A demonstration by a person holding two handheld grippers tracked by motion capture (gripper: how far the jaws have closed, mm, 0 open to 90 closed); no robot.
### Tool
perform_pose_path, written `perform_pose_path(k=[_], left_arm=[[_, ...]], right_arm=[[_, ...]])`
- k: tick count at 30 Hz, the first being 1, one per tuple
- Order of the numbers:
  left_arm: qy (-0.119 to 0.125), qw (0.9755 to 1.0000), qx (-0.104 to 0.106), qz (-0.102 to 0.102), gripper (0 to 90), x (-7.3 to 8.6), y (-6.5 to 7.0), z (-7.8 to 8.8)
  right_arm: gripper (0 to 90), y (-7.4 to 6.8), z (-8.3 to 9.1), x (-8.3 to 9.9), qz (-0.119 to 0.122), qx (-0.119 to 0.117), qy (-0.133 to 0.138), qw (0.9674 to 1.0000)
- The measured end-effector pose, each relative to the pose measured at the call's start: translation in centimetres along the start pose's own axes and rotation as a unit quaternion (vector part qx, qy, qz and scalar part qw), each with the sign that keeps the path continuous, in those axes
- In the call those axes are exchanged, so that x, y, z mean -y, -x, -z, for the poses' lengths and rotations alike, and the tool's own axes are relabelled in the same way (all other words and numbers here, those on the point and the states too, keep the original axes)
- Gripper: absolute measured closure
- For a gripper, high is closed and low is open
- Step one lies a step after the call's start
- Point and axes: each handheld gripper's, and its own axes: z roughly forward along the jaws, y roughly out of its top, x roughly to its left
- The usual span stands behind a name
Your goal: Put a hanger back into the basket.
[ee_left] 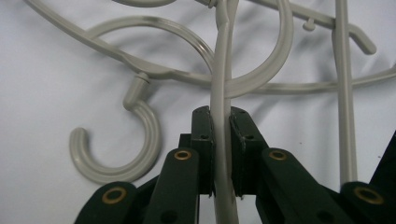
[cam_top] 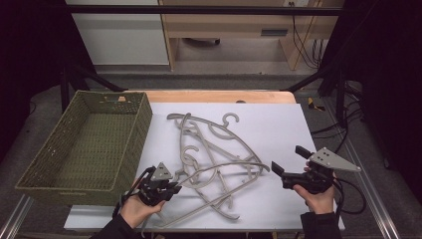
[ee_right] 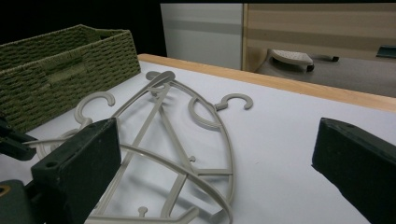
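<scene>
The left gripper (ee_left: 222, 154) pinches a thin grey bar of a plastic hanger (ee_left: 223, 93) between its pads, jaws drawn in tight on either side of the bar, as the left gripper view shows. From the high view, this gripper (cam_top: 171, 186) sits at the near left of the white sheet (cam_top: 278, 129), held in the person's left hand (cam_top: 135, 209), gripping the arched hanger (cam_top: 219, 167) at its left end. That hanger lies on top of a tangle of other grey hangers (cam_top: 199, 132) spread over the middle of the sheet, their hooks pointing various ways; one hook (ee_left: 116, 149) curls just to the left of the jaws in the left gripper view.

The right gripper (cam_top: 286, 162) rests at the near right of the sheet in the person's right hand (cam_top: 318, 196), jaws spread wide with nothing between them; its fingers (ee_right: 77, 163) frame the hanger pile in the right gripper view, just short of the arched hanger's right end.

To the far left stands a green woven basket (cam_top: 37, 172), beside the sheet. The wooden table edge (cam_top: 219, 95) runs along the far side.
</scene>
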Motion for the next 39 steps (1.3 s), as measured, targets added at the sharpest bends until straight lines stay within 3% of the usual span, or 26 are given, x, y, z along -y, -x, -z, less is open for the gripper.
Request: perform_pose_path(k=[6, 20, 30, 31, 39], left_arm=[[0.038, 0.9992, 0.001, 0.009, 81.4, -0.3, -0.2, 1.7], [0.078, 0.9961, -0.022, 0.034, 81.4, -0.6, -1.5, 4.8], [0.118, 0.9909, -0.045, 0.045, 81.4, -1.0, -2.6, 8.0], [0.128, 0.9894, -0.048, 0.048, 81.4, -1.0, -2.8, 8.6], [0.152, 0.9853, -0.064, 0.043, 81.5, -1.6, -3.4, 10.7]], right_arm=[[1.5, 0.1, 0.0, 0.0, 0.001, 0.0, 0.0, 1.0], [1.6, 0.2, 0.1, 0.1, 0.0, 0.001, 0.0, 1.0], [1.6, 0.2, 0.0, 0.1, -0.001, 0.003, 0.001, 1.0], [1.6, 0.2, 0.0, 0.1, -0.001, 0.002, -0.001, 1.0], [1.6, 0.1, -0.1, 0.1, 0.0, 0.001, 0.001, 1.0]])
